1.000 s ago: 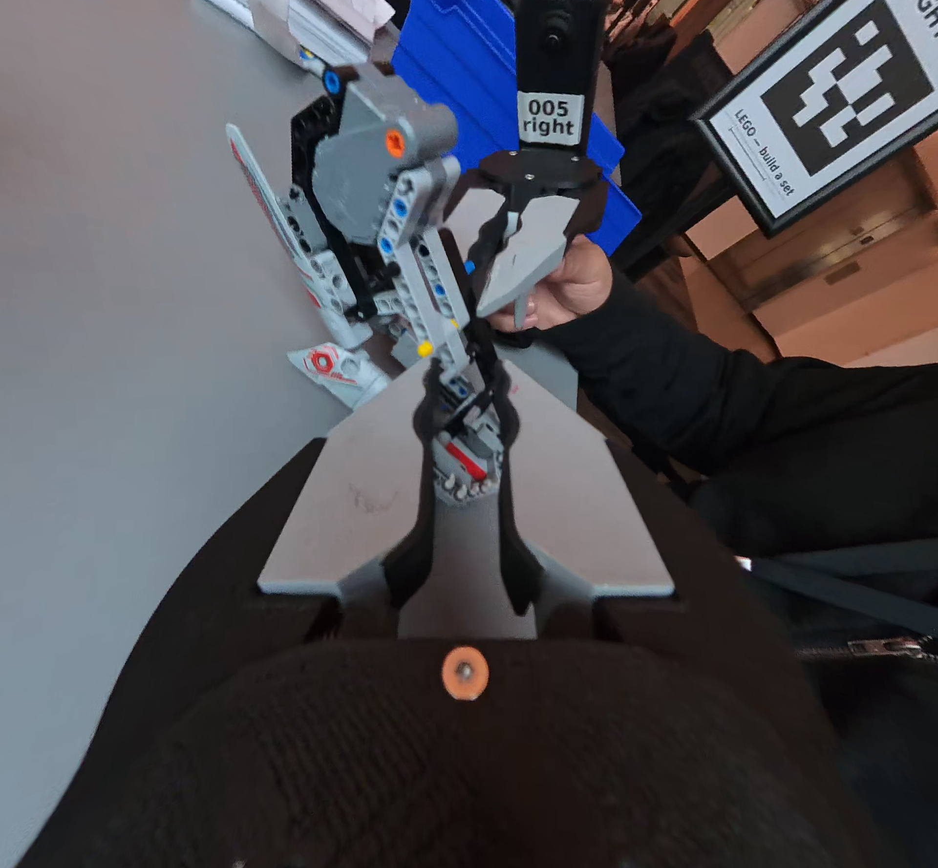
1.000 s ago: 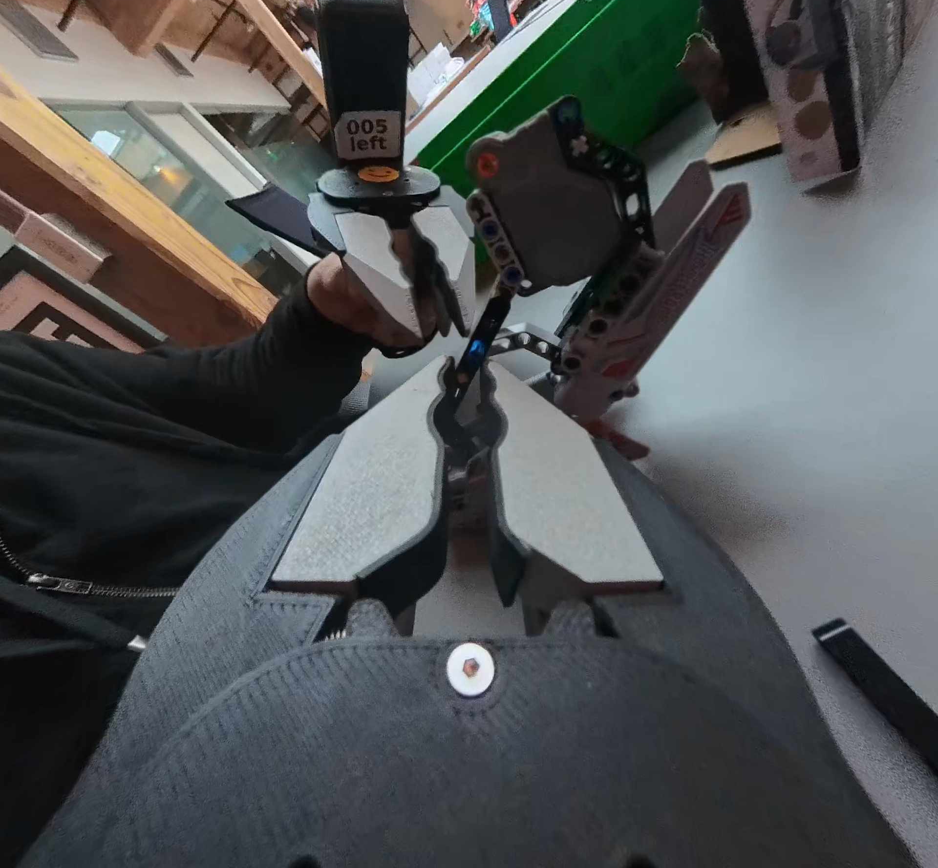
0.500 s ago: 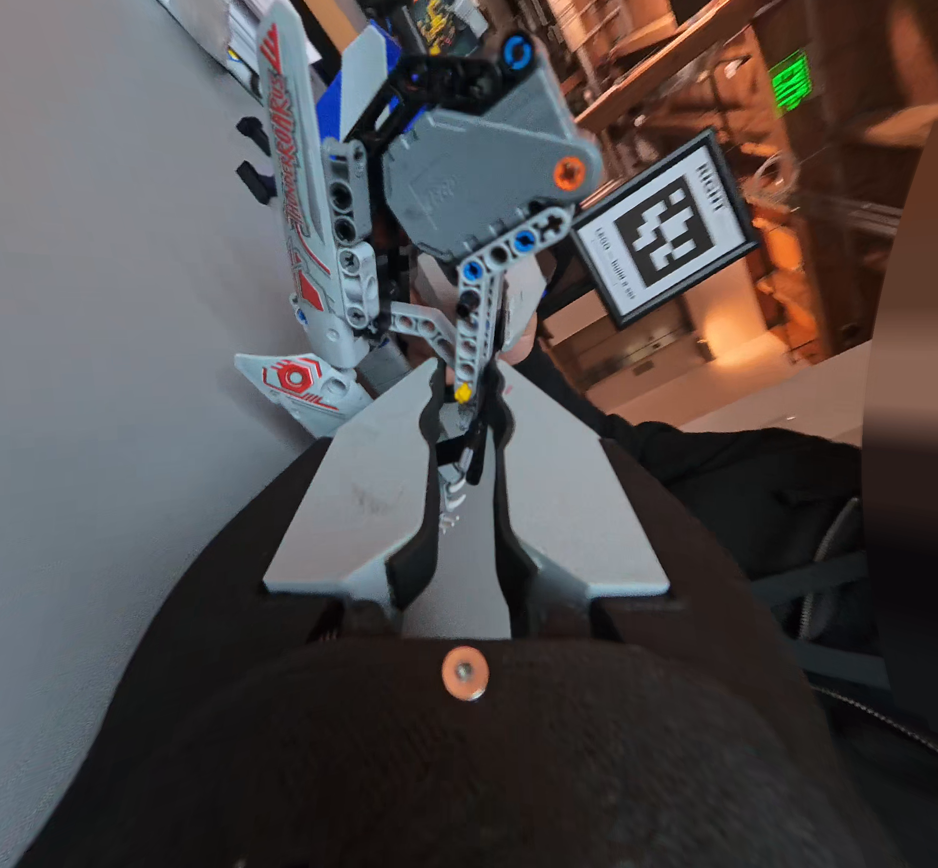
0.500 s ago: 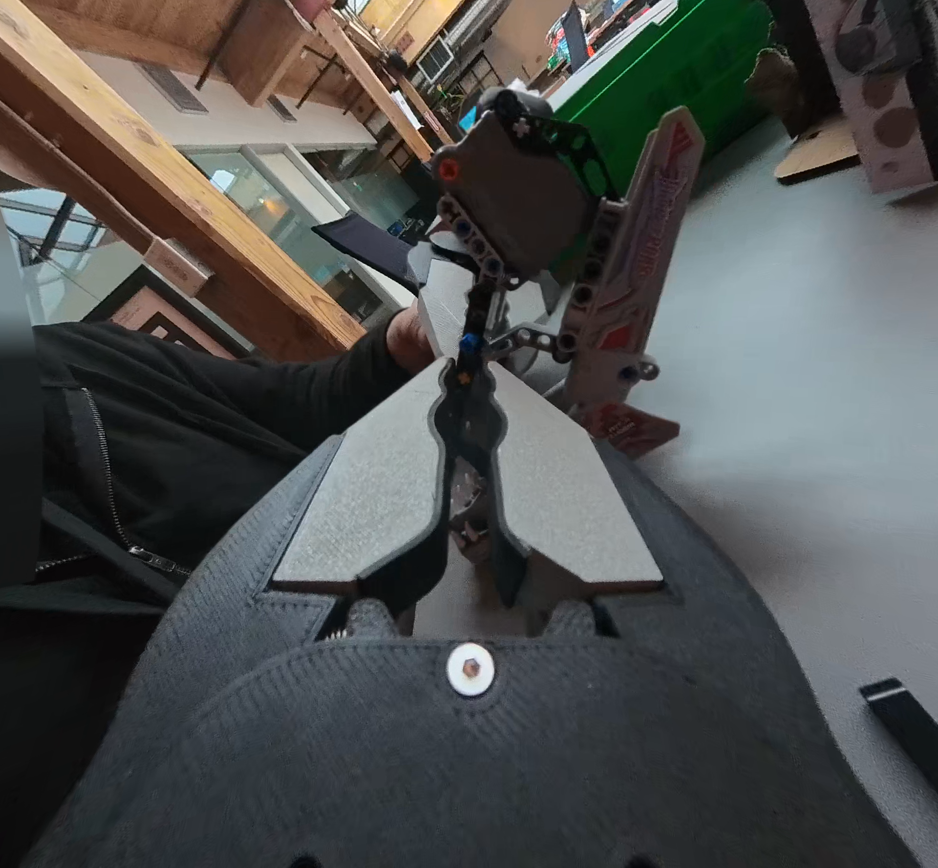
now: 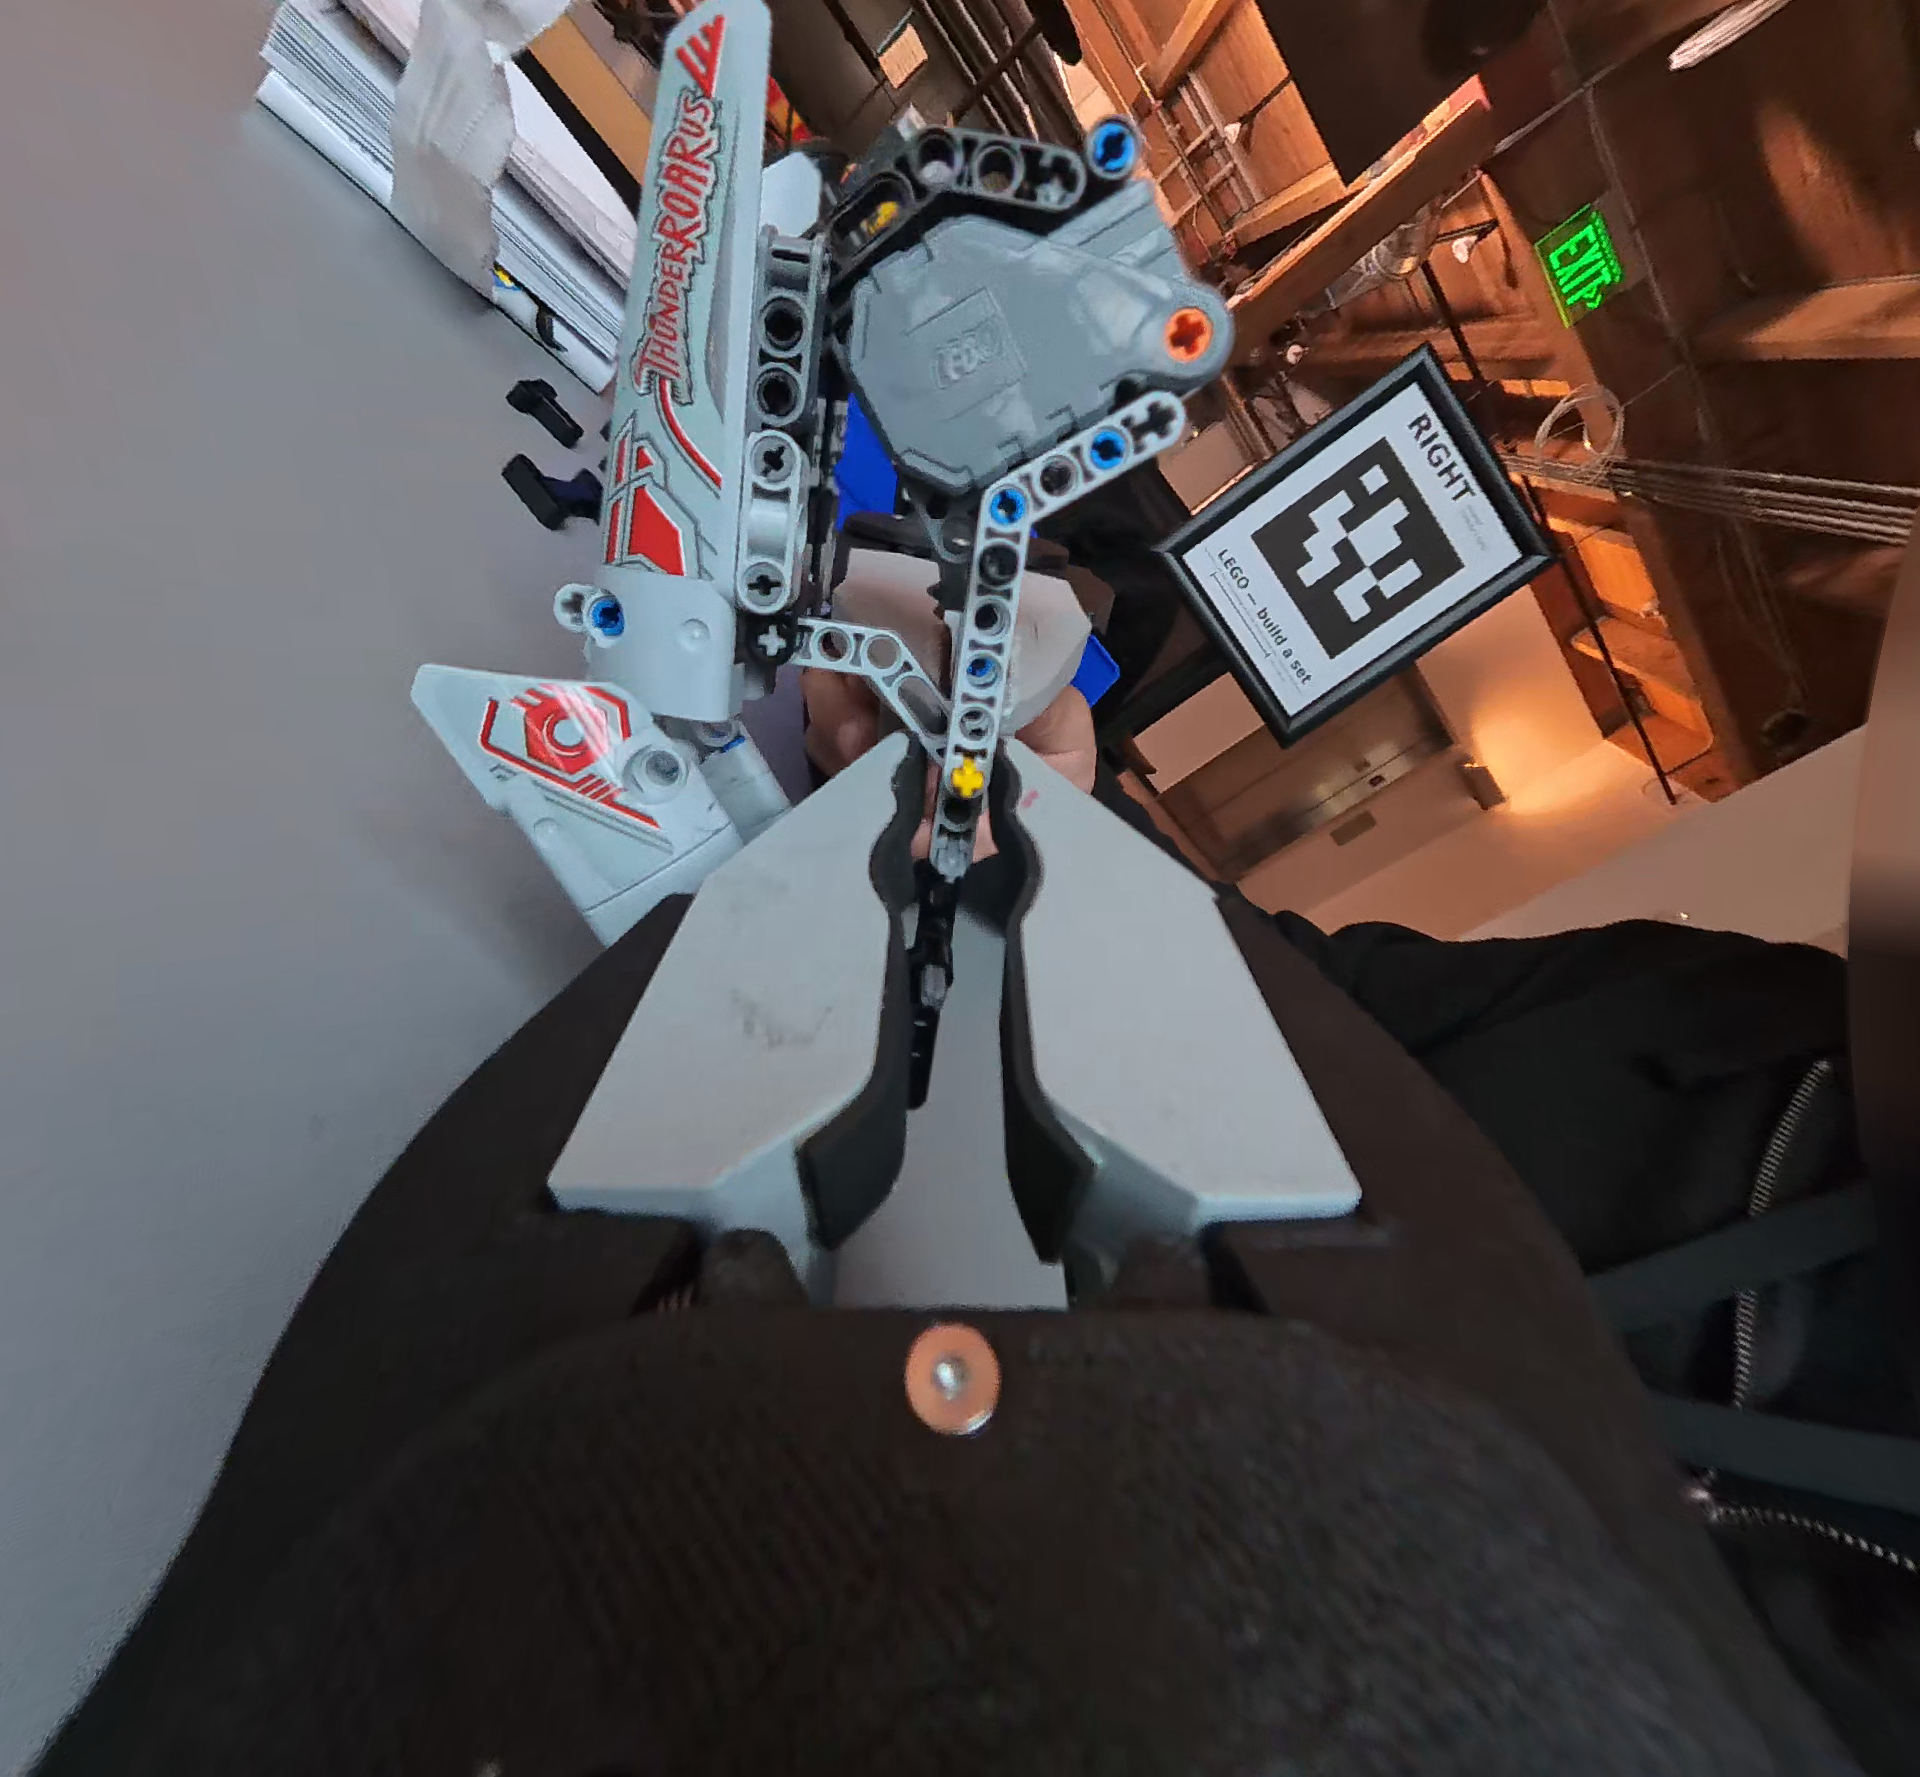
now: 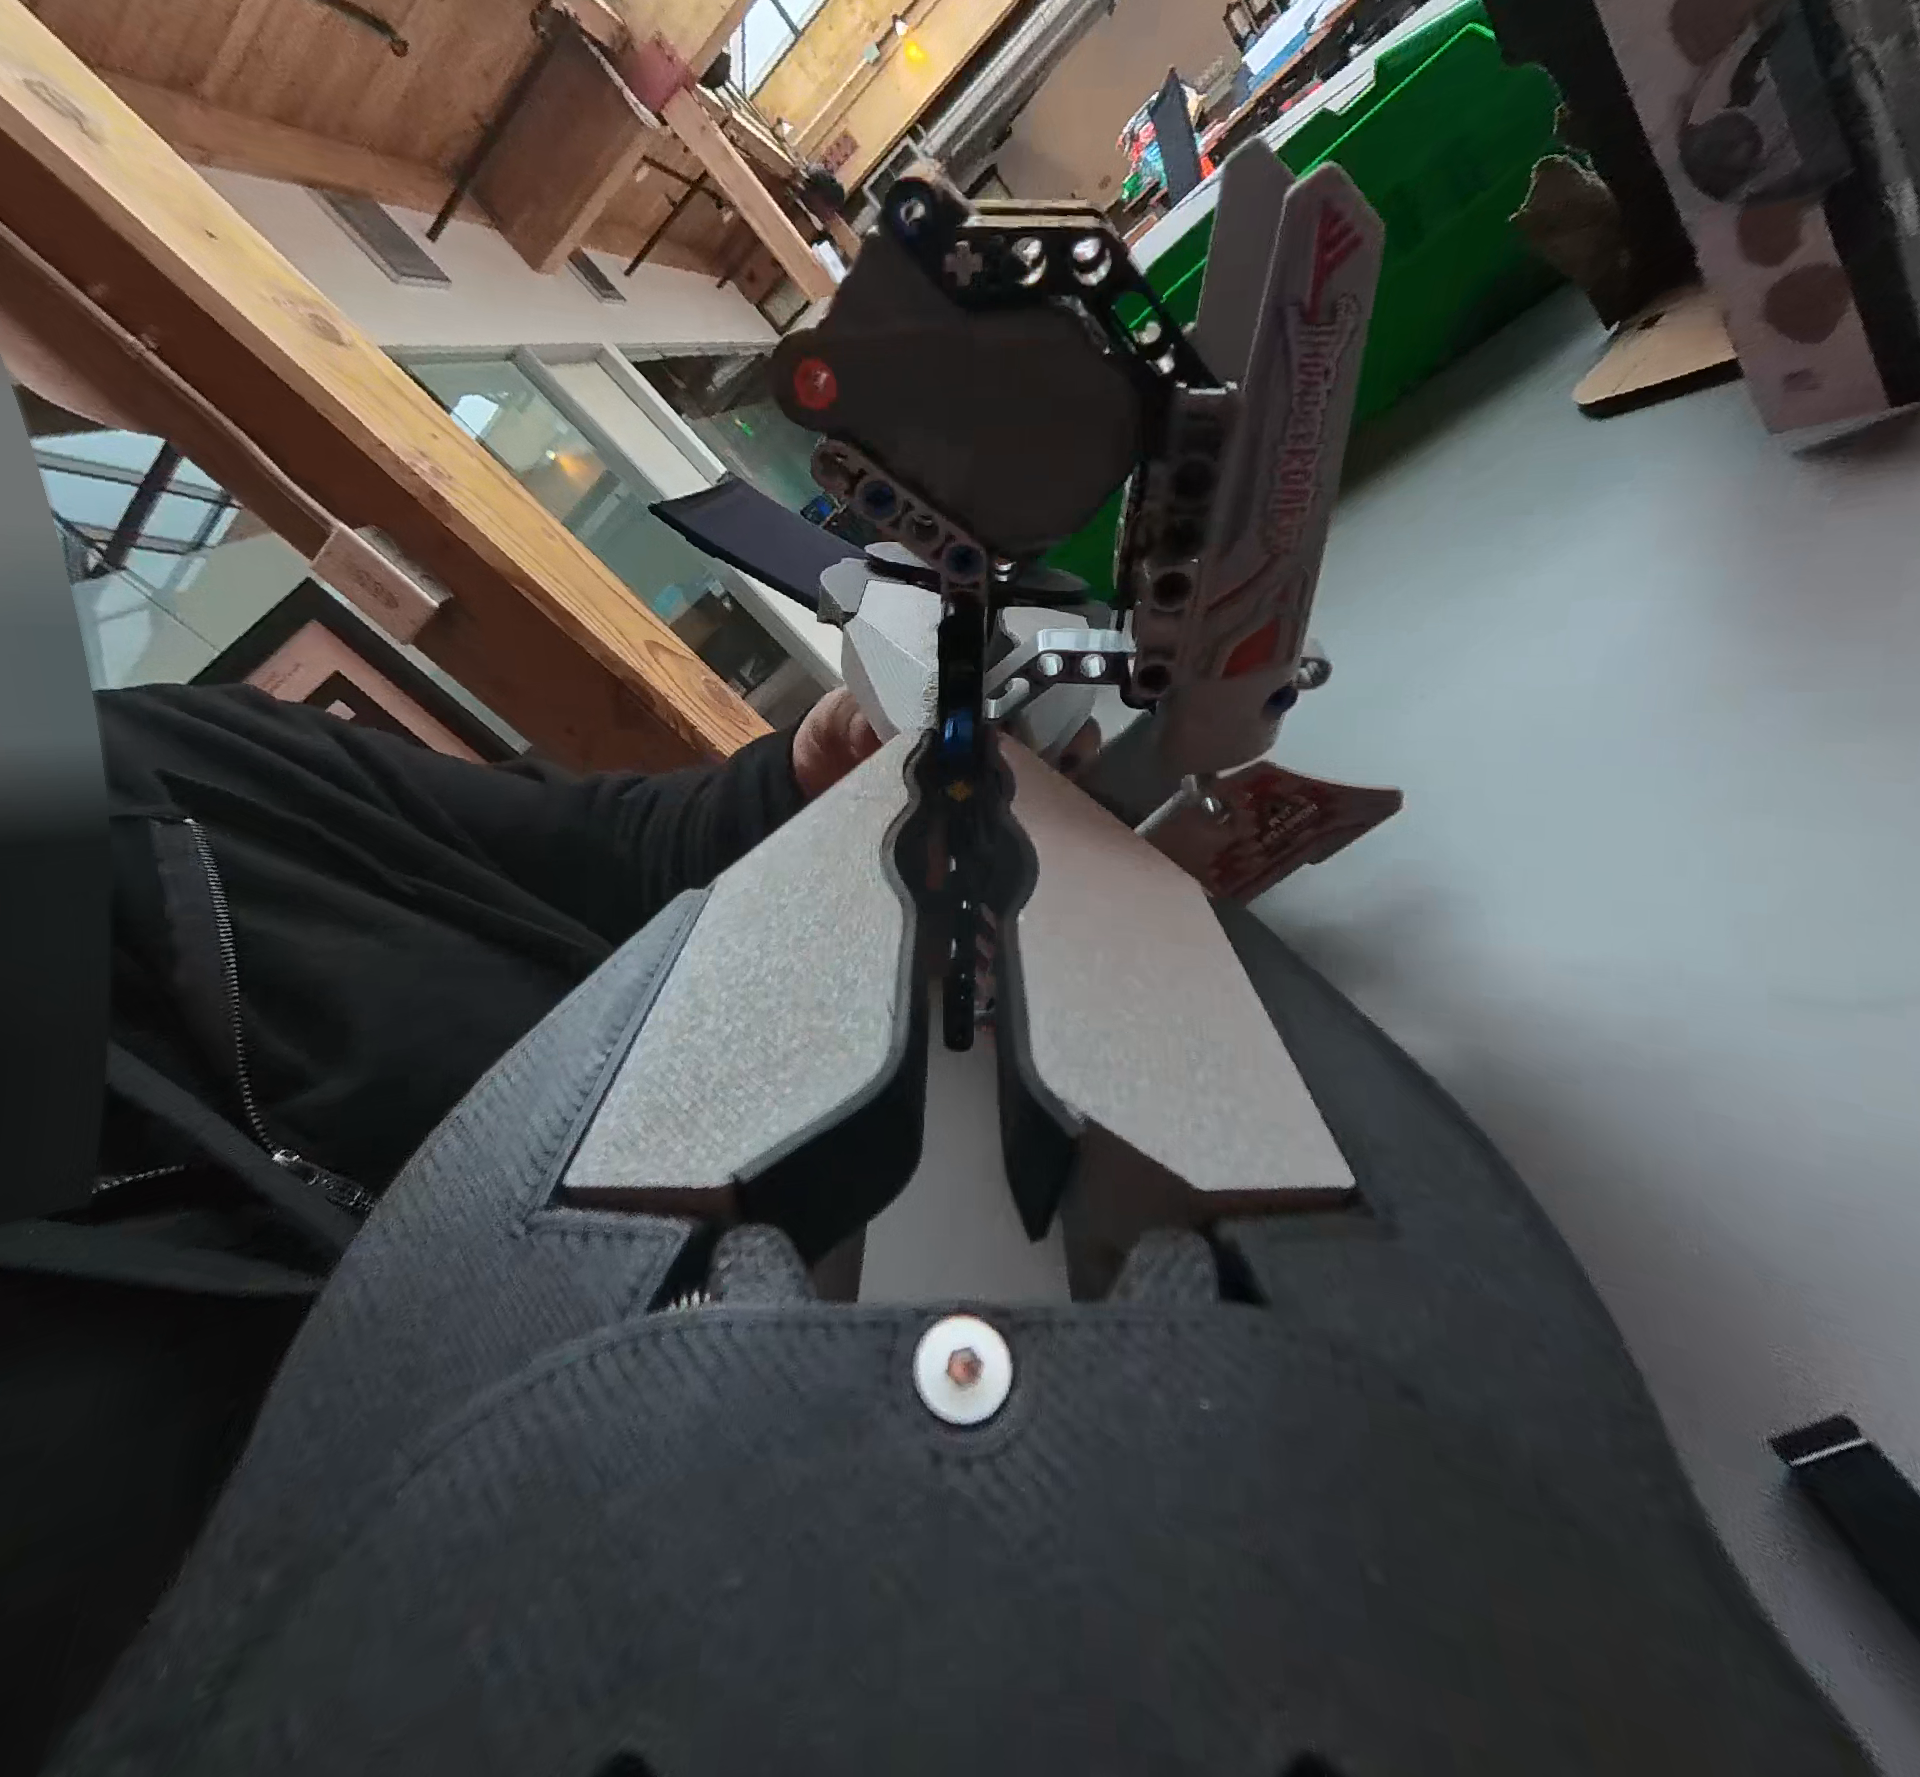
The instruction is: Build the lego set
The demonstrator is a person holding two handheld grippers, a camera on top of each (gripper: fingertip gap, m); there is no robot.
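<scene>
To the left of the left tongs (image 5: 951,854), a stickered grey wing panel (image 5: 691,314) is seen over the grey desk (image 5: 208,584), part of the lego model (image 5: 997,356) raised just ahead of the tips. The model's grey perforated beam (image 5: 982,647) is clamped by these tongs; from the opposite side, the right tongs (image 6: 961,823) are closed on the same strut. Repositioning seems in hand. Next, one grip must probably be freed so a loose black piece (image 6: 1860,1509), lower right, can be fetched.
</scene>
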